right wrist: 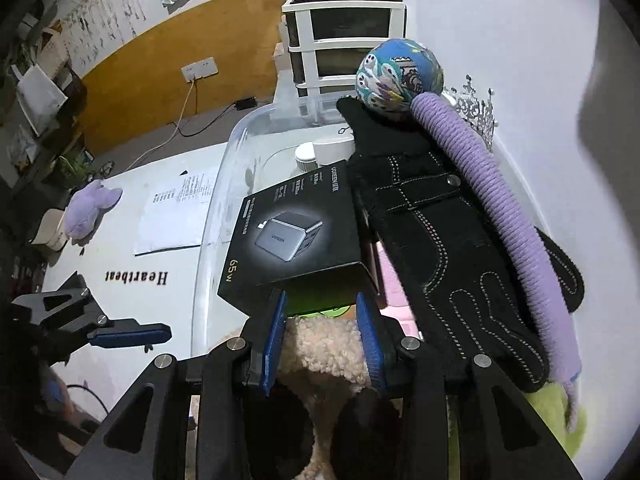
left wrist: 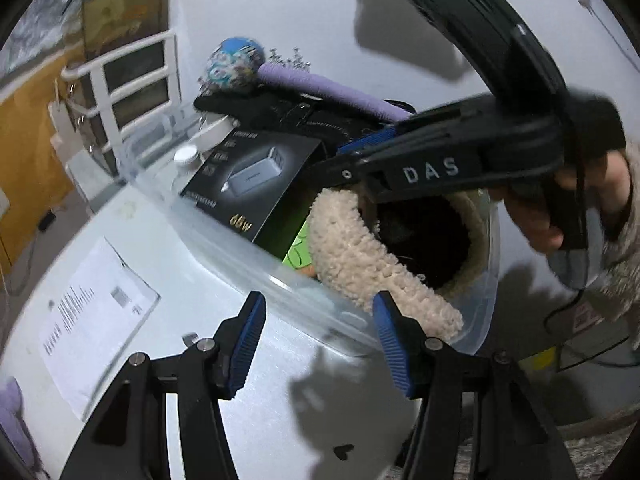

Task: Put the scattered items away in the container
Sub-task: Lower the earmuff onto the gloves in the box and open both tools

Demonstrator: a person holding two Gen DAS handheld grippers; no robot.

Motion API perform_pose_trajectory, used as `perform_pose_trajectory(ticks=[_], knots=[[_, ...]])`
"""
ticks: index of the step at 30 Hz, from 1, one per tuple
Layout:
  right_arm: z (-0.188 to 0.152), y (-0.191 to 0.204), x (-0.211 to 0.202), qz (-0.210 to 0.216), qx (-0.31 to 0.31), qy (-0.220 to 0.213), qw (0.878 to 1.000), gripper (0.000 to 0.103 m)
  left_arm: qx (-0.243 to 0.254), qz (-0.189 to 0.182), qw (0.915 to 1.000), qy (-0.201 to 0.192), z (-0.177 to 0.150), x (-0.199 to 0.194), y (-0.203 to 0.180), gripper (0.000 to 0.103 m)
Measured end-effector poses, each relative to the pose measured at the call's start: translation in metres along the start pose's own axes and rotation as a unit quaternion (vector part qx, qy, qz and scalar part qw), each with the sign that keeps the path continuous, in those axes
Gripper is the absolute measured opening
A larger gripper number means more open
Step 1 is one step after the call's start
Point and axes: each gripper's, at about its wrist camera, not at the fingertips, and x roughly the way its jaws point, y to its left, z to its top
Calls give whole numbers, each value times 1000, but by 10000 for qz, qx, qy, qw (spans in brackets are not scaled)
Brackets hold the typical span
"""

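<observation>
Charger box (right wrist: 296, 236): "UGREEN", "65w"; table (right wrist: 120, 304): "Heartbeat".

Left tool (left wrist: 320, 340) spread apart; right tool (right wrist: 322, 330) likewise parted.

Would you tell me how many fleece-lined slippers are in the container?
2, side by side at the clear container's near end: left slipper, right slipper; others may be buried.

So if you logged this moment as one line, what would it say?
left gripper: open, empty, outside bin | right gripper: open over bin, above fleece | charger box, glove in bin | plush on table
</observation>
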Motion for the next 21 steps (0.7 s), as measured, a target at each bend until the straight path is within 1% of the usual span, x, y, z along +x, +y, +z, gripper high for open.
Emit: perform_pose_trajectory(ticks=[3,6,8,10,12,14,17,18,19,20,21], knots=[[-3,-1,5,-10,5,-21,10000,36,-220,-110,9996,-161,-2,-8,8,55],[-4,-2,9,2,51,-13,10000,36,-292,-343,9982,-406,3,-20,5,56],[-3,-3,8,17,62,-11,10000,36,-142,-357,9983,-444,7,-20,-4,56],[-2,-5,4,87,132,-61,9999,36,121,-236,9991,-327,10,-11,-16,56],[0,-17,-16,318,508,-309,9977,36,258,-135,9993,-247,10,-3,-22,55],[-7,-30,-40,444,822,-598,9938,36,330,-75,9992,-216,9,2,-25,55],[-28,-45,-69,211,1082,-782,9908,36,336,-123,9992,-192,10,3,-23,56],[-37,-48,-71,117,1118,-721,9910,36,334,-131,9992,-188,10,4,-23,56],[-47,-49,-70,30,1128,-634,9916,32,331,-138,9992,-184,10,5,-23,56],[-56,-50,-69,-53,1137,-544,9920,19,332,-140,9992,-180,10,6,-22,56],[-64,-51,-63,-119,1147,-435,9924,15,335,-142,9992,-179,10,8,-22,56]])
